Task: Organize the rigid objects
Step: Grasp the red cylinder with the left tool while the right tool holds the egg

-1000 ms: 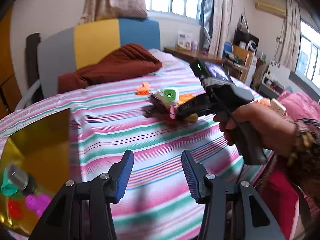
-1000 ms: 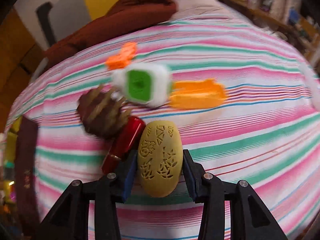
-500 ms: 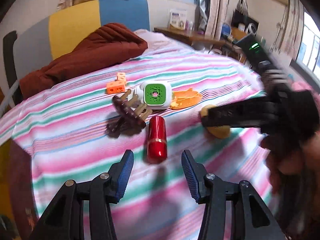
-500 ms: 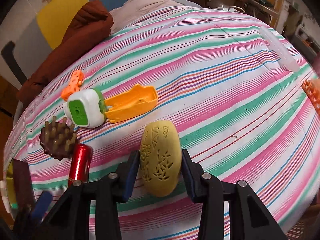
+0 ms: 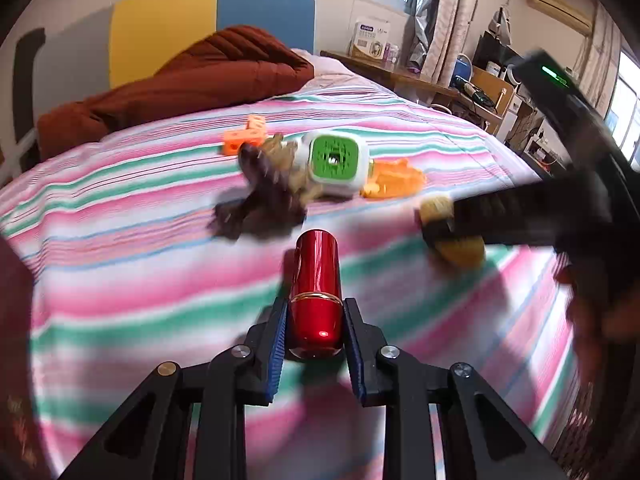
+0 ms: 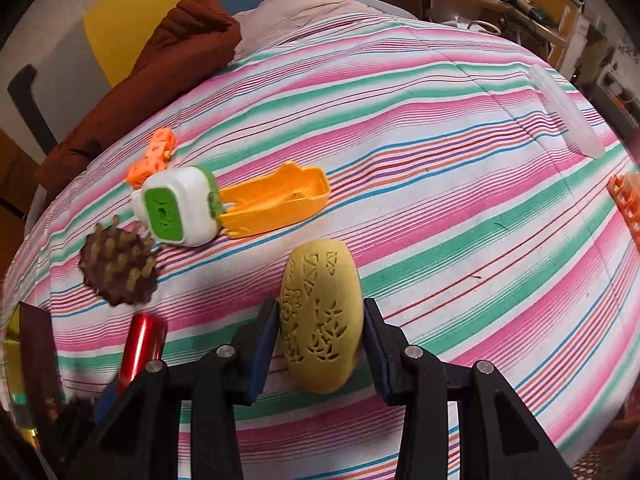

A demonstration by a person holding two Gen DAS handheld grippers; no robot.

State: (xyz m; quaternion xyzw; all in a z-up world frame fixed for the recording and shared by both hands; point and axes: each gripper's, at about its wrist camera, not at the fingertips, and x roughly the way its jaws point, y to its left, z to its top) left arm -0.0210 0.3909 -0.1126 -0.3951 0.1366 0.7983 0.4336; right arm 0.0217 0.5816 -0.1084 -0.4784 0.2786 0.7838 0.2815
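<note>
My left gripper (image 5: 316, 334) is shut on a red lipstick tube (image 5: 316, 292) lying on the striped bedspread; the tube also shows in the right wrist view (image 6: 140, 346). My right gripper (image 6: 320, 322) is shut on a yellow oval carved piece (image 6: 320, 320) and holds it just above the bedspread; it also shows in the left wrist view (image 5: 456, 236). Beyond lie a brown spiky brush (image 6: 118, 266), a white and green cube (image 6: 180, 206), an orange tray-like piece (image 6: 276, 204) and an orange block (image 6: 154, 156).
A rust-brown quilt (image 5: 180, 80) lies at the back of the bed. A clear plastic piece (image 6: 568, 112) and an orange lattice block (image 6: 628, 200) sit at the right edge. A gold and dark box (image 6: 28, 364) is at the left.
My left gripper moved forward to the red tube and shut on it. My right gripper drew back from the pile, still holding the yellow piece.
</note>
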